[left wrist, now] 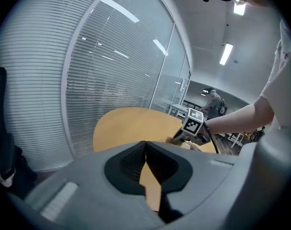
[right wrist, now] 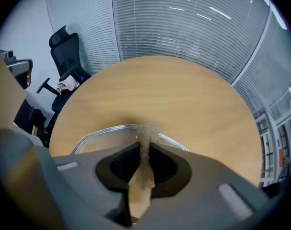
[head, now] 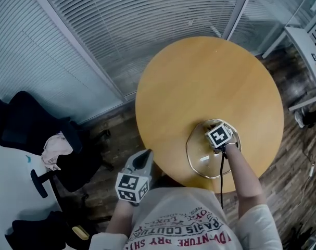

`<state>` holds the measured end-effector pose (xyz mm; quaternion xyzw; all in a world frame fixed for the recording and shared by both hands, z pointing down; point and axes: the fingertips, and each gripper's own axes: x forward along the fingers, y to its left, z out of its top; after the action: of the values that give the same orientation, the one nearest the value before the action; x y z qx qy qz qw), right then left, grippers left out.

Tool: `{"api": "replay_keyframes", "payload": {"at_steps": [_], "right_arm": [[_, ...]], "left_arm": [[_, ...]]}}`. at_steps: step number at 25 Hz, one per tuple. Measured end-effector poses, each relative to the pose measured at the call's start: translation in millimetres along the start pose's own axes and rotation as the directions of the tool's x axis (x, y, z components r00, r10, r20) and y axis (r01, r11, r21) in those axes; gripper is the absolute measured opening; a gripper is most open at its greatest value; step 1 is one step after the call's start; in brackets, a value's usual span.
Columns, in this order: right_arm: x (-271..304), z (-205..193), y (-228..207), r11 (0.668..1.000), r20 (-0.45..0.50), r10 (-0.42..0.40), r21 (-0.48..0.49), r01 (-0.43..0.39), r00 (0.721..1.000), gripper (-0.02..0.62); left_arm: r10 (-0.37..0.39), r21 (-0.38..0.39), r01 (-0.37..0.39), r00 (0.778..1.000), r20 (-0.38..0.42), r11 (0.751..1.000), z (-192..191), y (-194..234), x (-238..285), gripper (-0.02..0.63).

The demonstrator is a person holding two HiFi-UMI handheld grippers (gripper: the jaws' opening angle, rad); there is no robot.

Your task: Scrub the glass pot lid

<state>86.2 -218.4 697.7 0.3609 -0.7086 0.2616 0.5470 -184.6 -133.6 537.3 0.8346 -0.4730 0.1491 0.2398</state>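
1. One clear glass pot lid (head: 200,158) lies near-right on the round wooden table (head: 199,82).
2. The right gripper (right wrist: 144,145), clamping a tan fibrous scrubber (right wrist: 145,131), sits above the lid.
3. The left gripper (left wrist: 145,146), closed and empty, hangs off-table, farther away.

The lid (head: 198,160) lies on the table (head: 199,87), chair (head: 22,124) left.
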Motion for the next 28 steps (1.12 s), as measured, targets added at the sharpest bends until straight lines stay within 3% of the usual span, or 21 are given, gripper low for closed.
{"api": "replay_keyframes", "payload": {"at_steps": [7,11,17,22,28], "right_arm": [[1.7,27.8,6.0,0.997,0.064,-0.024,-0.078,0.029,0.998,0.061],[4.4,13.2,27.8,0.999,-0.007,0.012,-0.047,-0.012,1.0,0.061],[2.9,23.9,60.8,0.992,-0.003,0.054,-0.114,-0.054,0.999,0.061],[2.3,9.1,76.9,0.989,-0.026,0.087,-0.118,-0.09,0.996,0.061],[-4.5,18.9,96.1,0.962,0.035,0.13,-0.247,-0.118,0.991,0.061]], "left_arm": [[-0.041,-0.002,0.041,0.999,-0.007,0.999,-0.5,9.0,10.3,0.008],[-0.05,0.002,0.05,0.999,-0.002,0.999,0.8,12.5,5.7,0.008],[-0.058,0.004,0.058,0.998,-0.012,0.998,-2.4,17.8,-1.3,0.008],[-0.044,0.009,0.044,0.999,-0.004,0.999,-2.9,15.1,-9.1,0.008],[-0.017,0.003,0.017,1.0,-0.003,1.0,-9.6,9.0,-12.0,0.008]]}}
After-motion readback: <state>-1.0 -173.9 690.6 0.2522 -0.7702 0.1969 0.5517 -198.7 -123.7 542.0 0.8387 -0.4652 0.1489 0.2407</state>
